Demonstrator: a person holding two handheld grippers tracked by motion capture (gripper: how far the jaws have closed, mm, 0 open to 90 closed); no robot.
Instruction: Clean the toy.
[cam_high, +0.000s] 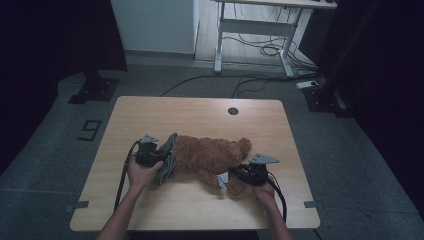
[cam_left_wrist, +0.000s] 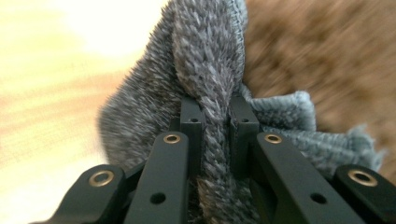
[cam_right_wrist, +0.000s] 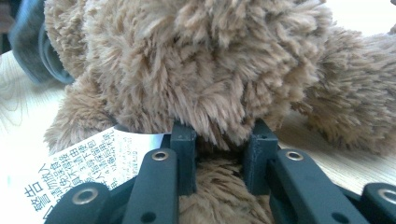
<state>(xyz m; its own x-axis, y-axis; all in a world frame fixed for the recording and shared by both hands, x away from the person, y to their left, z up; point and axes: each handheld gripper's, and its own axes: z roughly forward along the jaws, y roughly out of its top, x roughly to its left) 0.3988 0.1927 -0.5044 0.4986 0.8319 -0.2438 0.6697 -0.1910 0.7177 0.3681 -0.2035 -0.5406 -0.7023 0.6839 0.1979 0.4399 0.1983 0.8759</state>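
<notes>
Two soft, light things in hand. My right gripper (cam_high: 239, 176), nearest, is clamped on a bear (cam_high: 210, 155) limb beside its paper tag (cam_right_wrist: 79, 172); plush squashes, so I grip deep. Left gripper (cam_high: 159, 154) pinches a fold of grey cloth (cam_left_wrist: 205, 70) at the bear's left end, mid-table (cam_high: 200, 107).

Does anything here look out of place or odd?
Nothing is damaged or spilled. The brown plush bear lies on its side on the table, with a grey cloth bunched at one end and its white label sticking out beside the right gripper.
</notes>
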